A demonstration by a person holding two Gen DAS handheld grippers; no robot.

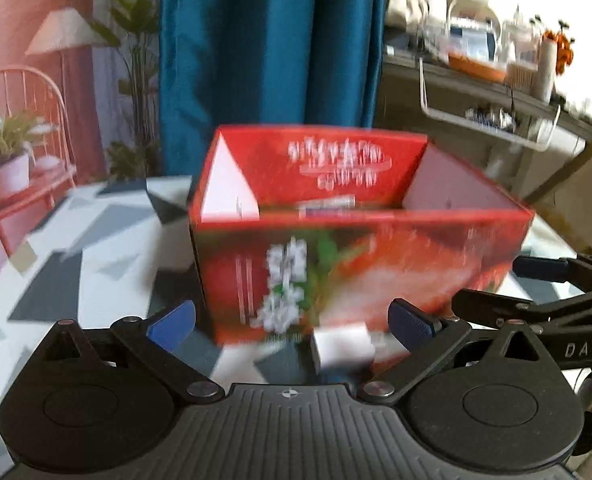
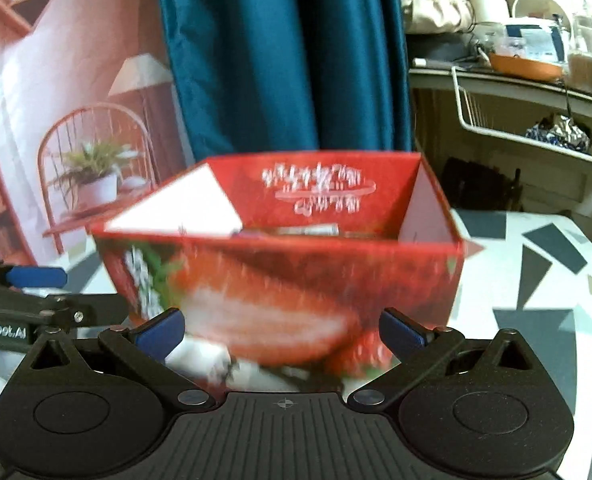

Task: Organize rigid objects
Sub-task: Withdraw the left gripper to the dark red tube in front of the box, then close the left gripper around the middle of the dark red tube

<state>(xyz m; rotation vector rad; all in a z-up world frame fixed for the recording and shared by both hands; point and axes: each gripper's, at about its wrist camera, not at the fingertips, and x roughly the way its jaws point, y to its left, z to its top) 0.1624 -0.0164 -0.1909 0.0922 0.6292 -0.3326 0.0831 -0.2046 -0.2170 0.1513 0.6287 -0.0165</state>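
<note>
A red open-topped cardboard box [image 1: 356,256] printed with strawberries stands on the patterned table, close in front of both grippers. Inside it lies a small flat item [image 1: 328,205], mostly hidden by the front wall; it shows too in the right wrist view as a thin item [image 2: 308,231]. My left gripper [image 1: 291,322] is open, its blue pads either side of the box's near face. A small white block [image 1: 342,346] lies on the table just below that face. My right gripper [image 2: 281,330] is open before the same box [image 2: 287,288]. Both views are blurred.
The table [image 1: 75,280] has a grey and white triangle pattern. The right gripper's arm [image 1: 556,304] crosses the right of the left view. A blue curtain [image 1: 271,40] hangs behind. A cluttered shelf [image 2: 536,80] with a wire basket stands at the right. A printed room backdrop [image 2: 75,140] fills the left.
</note>
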